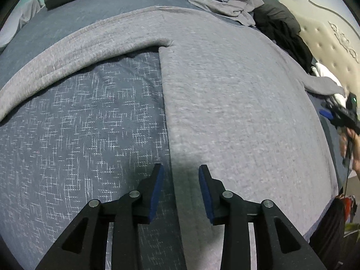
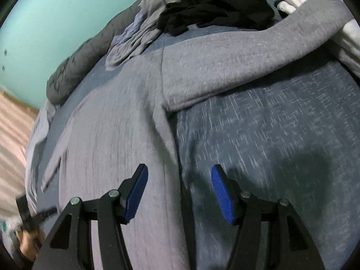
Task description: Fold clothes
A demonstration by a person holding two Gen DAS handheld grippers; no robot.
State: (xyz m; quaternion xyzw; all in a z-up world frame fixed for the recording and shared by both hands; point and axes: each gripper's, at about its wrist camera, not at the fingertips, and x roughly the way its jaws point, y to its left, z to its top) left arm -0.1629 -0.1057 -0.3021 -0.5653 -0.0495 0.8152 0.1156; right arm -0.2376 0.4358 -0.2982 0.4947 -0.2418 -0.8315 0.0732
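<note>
A grey knit sweater [image 1: 236, 103] lies flat on the blue patterned bedspread [image 1: 78, 135]. Its left sleeve [image 1: 67, 58] stretches out to the left. My left gripper [image 1: 181, 168] is open, just above the sweater's left side edge, its jaws straddling that edge. In the right wrist view the sweater [image 2: 117, 146] fills the left half and its other sleeve [image 2: 236, 67] runs up to the right. My right gripper [image 2: 178, 171] is open over the sweater's right side edge, holding nothing. The right gripper also shows at the far right of the left wrist view [image 1: 342, 114].
A pile of grey and bluish clothes [image 1: 225, 2] and black clothing [image 1: 288, 33] lies at the far side of the bed. White fabric [image 2: 315, 2] sits by the sleeve end. A dark grey duvet [image 2: 74, 72] lines the far edge. A tufted headboard [image 1: 326, 40] stands at right.
</note>
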